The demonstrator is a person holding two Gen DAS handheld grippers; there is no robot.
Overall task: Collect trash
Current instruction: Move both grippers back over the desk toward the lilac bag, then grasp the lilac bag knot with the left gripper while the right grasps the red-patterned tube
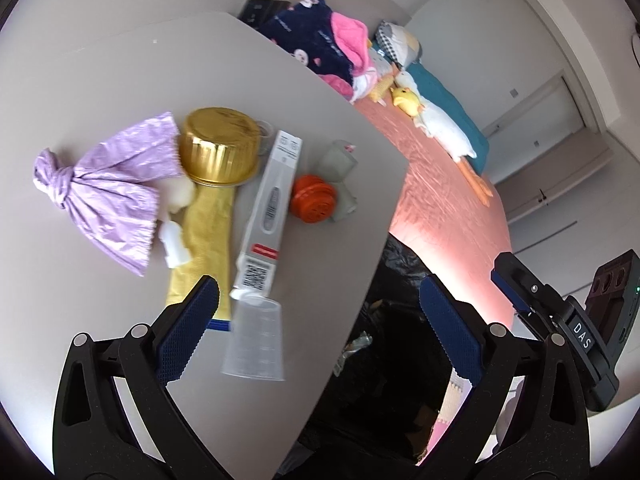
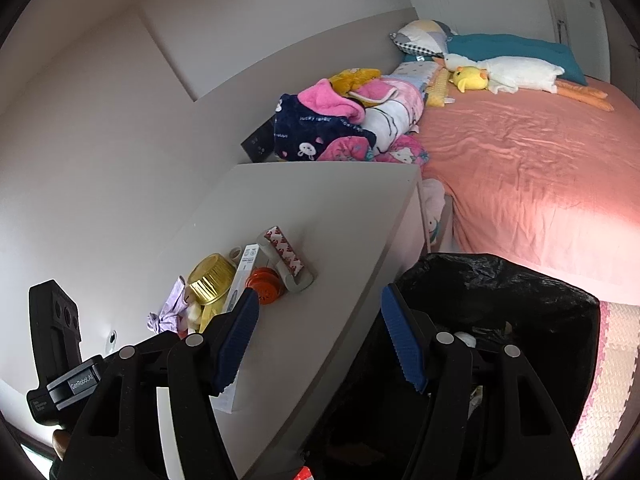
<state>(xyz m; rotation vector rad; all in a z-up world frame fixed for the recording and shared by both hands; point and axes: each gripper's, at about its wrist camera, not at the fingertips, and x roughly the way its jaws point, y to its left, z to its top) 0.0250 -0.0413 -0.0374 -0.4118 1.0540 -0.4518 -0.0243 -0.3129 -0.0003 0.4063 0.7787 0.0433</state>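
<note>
1. Two tools show in the left wrist view. The left tool (image 1: 316,320) is spread wide, empty, over the counter (image 1: 120,80) edge. "DAS" reads on the right tool's body at far right.
2. Trash on the counter: clear plastic cup (image 1: 256,340) nearest, tipped over; grey carton (image 1: 270,216) with barcode, its text too blurred to read; gold foil bowl (image 1: 220,146) upside down; knotted purple bag (image 1: 102,192); orange lid (image 1: 313,199).
3. Black bin bag (image 1: 396,344) gapes just beside the counter, below the pink bed (image 1: 444,184).
4. Right wrist view: right tool (image 2: 318,334) spread, empty, between counter and bin bag. "GenRobot.AI" reads on the left tool's body.
</note>
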